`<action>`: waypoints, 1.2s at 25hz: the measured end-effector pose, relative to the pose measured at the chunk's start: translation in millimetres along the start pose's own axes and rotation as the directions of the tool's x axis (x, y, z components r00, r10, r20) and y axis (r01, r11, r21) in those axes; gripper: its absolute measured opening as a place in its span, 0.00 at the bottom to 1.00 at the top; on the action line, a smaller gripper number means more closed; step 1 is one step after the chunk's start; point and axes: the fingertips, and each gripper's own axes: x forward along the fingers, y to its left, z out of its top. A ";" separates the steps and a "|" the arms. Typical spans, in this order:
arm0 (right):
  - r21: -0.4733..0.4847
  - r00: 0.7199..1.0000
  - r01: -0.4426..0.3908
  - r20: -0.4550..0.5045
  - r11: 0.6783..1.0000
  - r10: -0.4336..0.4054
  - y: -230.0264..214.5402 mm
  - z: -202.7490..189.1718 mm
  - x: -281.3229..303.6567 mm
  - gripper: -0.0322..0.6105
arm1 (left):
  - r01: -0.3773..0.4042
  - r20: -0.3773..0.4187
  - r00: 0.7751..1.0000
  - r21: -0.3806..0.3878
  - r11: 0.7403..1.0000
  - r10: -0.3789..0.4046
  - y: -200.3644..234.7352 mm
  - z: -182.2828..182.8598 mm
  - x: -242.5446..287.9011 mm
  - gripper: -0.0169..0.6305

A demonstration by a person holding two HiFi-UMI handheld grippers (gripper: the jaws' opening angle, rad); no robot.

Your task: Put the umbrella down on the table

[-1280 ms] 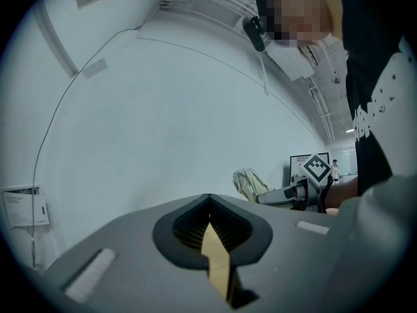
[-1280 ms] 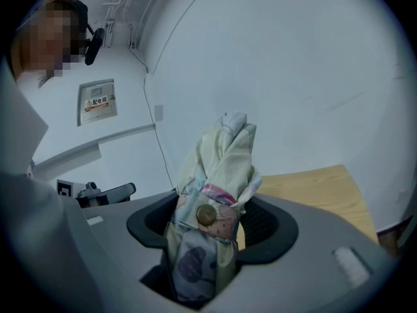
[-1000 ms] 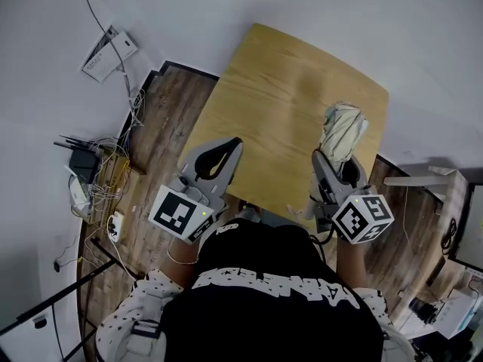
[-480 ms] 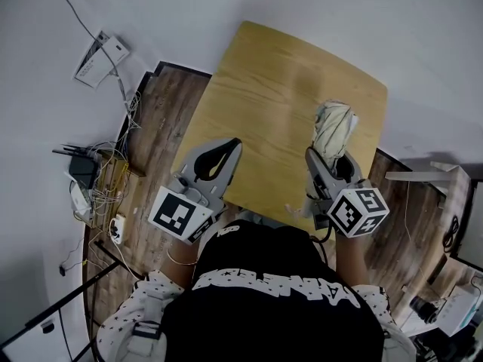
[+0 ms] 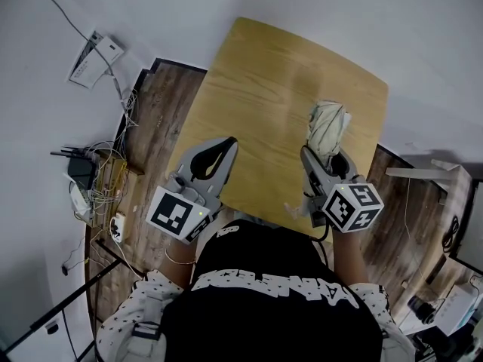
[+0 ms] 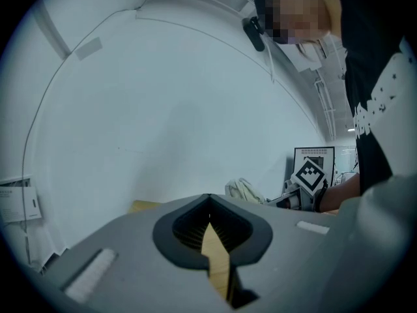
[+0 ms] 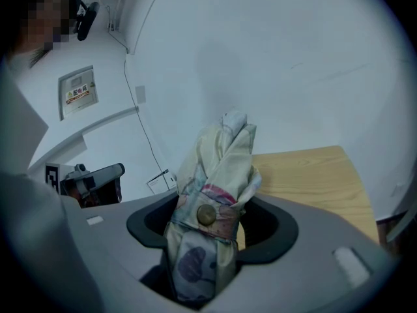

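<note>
Your right gripper clamps the folded umbrella over the worktop.
The umbrella sticks out past the jaws above the worktop's right side, near the front edge; you can't tell whether it touches the wood. Your left gripper, jaws pressed together and empty, hangs at the front-left edge.

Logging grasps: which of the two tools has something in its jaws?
The right tool, shut on the folded umbrella; the left tool is shut, empty.
</note>
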 end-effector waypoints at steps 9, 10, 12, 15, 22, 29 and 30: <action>0.022 0.999 0.026 -0.045 0.999 -0.025 -18.6 -12.9 16.1 0.50 | -0.016 -0.035 0.999 0.001 1.000 0.016 3.6 -7.2 4.6 0.02; 0.023 0.998 0.028 -0.052 0.999 -0.027 -20.2 -14.3 18.2 0.50 | -0.017 -0.039 0.999 0.001 1.000 0.017 4.2 -8.0 5.0 0.02; 0.023 0.997 0.032 -0.068 0.999 -0.030 -23.3 -17.3 21.6 0.50 | -0.018 -0.043 0.999 0.001 1.000 0.019 4.6 -8.7 6.2 0.02; 0.028 0.995 0.039 -0.091 0.999 -0.036 -28.4 -21.7 25.6 0.50 | -0.023 -0.047 0.999 -0.003 1.000 0.023 4.9 -10.2 7.7 0.02; 0.029 0.989 0.069 -0.136 0.997 -0.065 -37.7 -34.1 35.3 0.50 | -0.036 -0.044 0.998 -0.008 0.999 0.035 8.0 -12.0 8.8 0.02; 0.035 0.980 0.090 -0.179 0.995 -0.082 -44.8 -45.7 43.4 0.50 | -0.043 -0.044 0.998 -0.011 0.999 0.042 11.9 -11.6 13.3 0.02; 0.035 0.980 0.092 -0.183 0.995 -0.084 -45.7 -47.0 44.2 0.50 | -0.044 -0.046 0.998 -0.010 0.999 0.043 12.2 -11.6 13.4 0.02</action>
